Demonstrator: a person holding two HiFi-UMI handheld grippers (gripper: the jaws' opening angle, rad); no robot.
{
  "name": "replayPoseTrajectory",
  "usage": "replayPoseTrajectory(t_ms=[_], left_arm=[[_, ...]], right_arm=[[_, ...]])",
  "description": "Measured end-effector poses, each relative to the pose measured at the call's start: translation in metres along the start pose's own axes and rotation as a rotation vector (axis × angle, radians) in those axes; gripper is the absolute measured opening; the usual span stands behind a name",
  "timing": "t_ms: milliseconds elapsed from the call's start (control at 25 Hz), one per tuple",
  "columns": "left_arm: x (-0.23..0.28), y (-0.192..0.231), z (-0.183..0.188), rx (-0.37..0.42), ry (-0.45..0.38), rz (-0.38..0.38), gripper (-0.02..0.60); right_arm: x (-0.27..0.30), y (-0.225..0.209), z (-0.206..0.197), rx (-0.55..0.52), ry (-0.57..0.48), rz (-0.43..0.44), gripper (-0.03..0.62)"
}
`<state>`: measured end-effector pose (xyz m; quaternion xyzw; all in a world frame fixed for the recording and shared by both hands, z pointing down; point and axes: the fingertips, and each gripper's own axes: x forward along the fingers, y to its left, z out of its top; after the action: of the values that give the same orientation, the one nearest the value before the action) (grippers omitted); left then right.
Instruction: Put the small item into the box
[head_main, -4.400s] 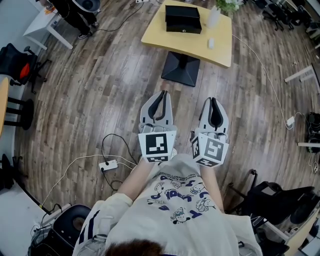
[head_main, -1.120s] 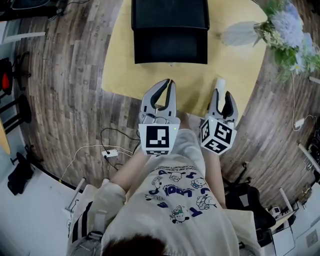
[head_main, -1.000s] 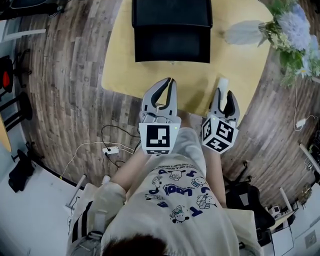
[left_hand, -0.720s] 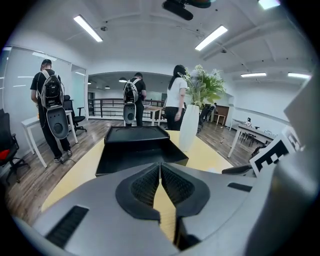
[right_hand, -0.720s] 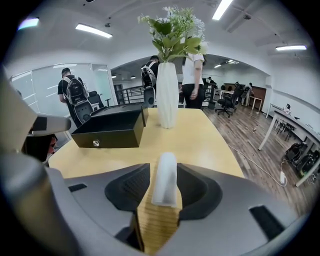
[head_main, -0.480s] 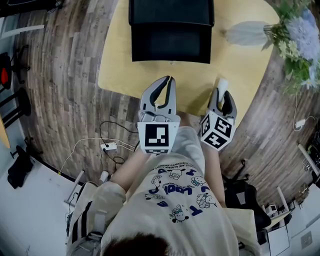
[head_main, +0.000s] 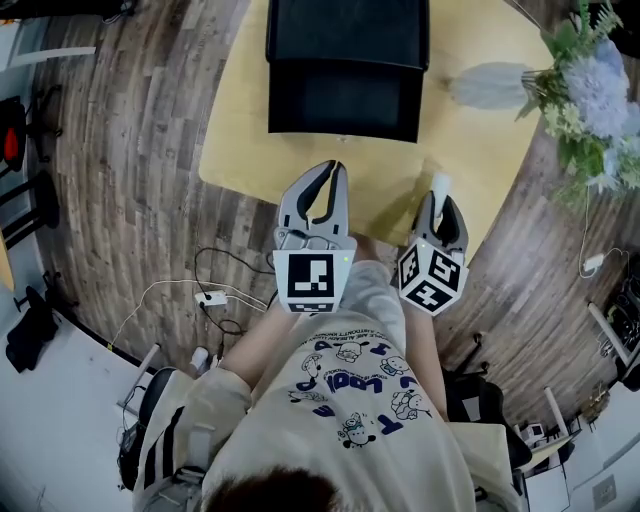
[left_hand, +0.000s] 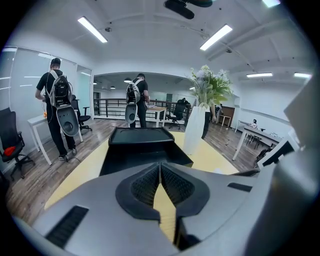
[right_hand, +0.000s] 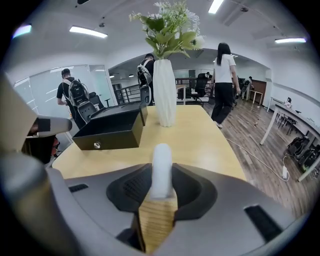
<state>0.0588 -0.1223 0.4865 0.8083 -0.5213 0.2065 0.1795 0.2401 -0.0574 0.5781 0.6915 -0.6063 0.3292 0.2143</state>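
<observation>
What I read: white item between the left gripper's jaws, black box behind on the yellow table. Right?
Wrong gripper: the white item sits between the right gripper's closing jaws, per the right gripper view; the left gripper is shut, empty. The black box behind on the yellow table: correct.

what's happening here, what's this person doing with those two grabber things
A person stands at a yellow table with a gripper in each hand. The right gripper is closing its jaws on the small white item, which lies between them at the table's near edge. The left gripper is shut and empty. The black box sits open farther back.
</observation>
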Motion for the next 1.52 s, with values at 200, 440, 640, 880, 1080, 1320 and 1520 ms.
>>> replayPoseTrajectory(t_ms=[200,440,640,880,1080,1320,1520], left_arm=[[-0.002,0.006,0.02,-0.019,-0.046,0.036,0.025],[-0.012,0.012,0.052,-0.027,-0.105,0.081,0.025],[-0.024,0.022,0.074,-0.04,-0.147,0.111,0.025],[-0.028,0.041,0.089,-0.045,-0.177,0.125,0.025],[-0.021,0.06,0.099,-0.035,-0.175,0.103,0.025],[-0.012,0.08,0.107,-0.043,-0.164,0.081,0.025],[0.007,0.095,0.107,-0.046,-0.138,0.055,0.025]], right_arm=[[-0.009,0.014,0.03,-0.019,-0.054,0.039,0.141],[-0.019,0.042,0.065,-0.055,-0.106,0.116,0.141],[-0.029,0.071,0.091,-0.079,-0.146,0.174,0.141],[-0.026,0.103,0.116,-0.095,-0.179,0.218,0.141],[-0.016,0.124,0.13,-0.085,-0.182,0.215,0.141],[-0.008,0.144,0.142,-0.083,-0.18,0.195,0.141],[0.012,0.154,0.147,-0.079,-0.156,0.171,0.141]])
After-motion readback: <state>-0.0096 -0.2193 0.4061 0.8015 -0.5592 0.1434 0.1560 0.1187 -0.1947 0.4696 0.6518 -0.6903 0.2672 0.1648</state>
